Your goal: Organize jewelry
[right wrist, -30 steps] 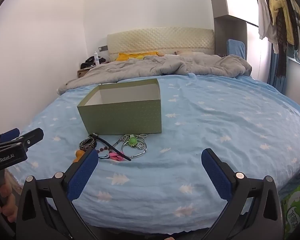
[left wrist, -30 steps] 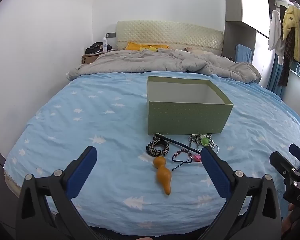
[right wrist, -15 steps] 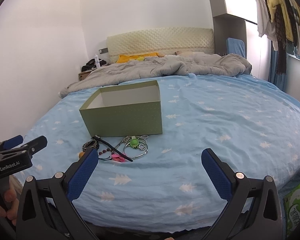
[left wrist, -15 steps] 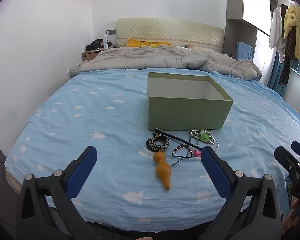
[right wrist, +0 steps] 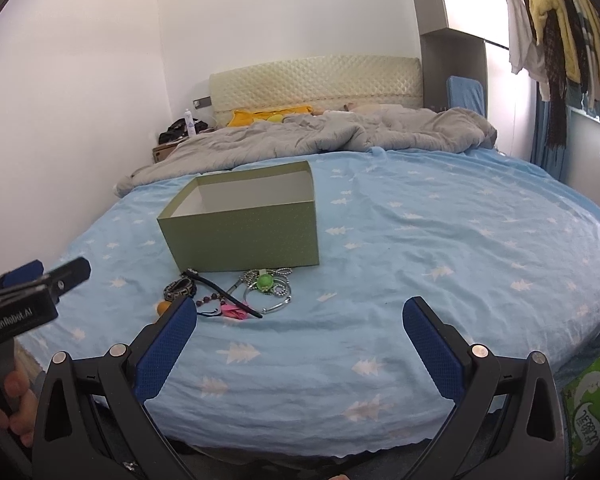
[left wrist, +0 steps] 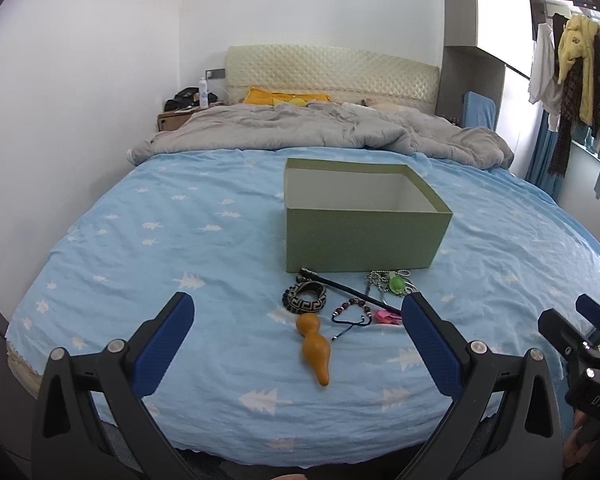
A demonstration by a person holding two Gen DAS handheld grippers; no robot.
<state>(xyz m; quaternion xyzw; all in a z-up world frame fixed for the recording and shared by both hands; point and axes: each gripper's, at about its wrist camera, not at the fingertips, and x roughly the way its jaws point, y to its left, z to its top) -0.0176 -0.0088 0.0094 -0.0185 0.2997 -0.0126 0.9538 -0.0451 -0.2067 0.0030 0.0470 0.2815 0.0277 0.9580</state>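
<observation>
Opening stage of jewelry sorting, judged from the layout: nothing yet lifted, green box (left wrist: 364, 240) open-topped and, as far as its interior shows, empty on the blue tree-print bedsheet (left wrist: 160, 248). Left gripper (left wrist: 296, 312) held above the near edge of the bed, jaws wide apart, nothing between them; right gripper (right wrist: 300, 314) likewise spread and unloaded, aimed at bare sheet to the right of the pieces. Jewelry clustered just in front of the box's near wall: patterned bangle (left wrist: 305, 298), gourd-shaped orange pendant (left wrist: 315, 347) nearest the edge, dark beaded bracelet (left wrist: 352, 312), black stick-like piece (left wrist: 348, 289) lying diagonally across the group, pink ornament (left wrist: 386, 316), and a silver chain-and-ring tangle with a green bead (right wrist: 266, 282). Next move, probably: descent of one gripper onto a single separable piece, the gourd pendant or bangle being clearest of the tangle, then closure and transfer over the box rim. Care needed with the overlapping stick and chains.
</observation>
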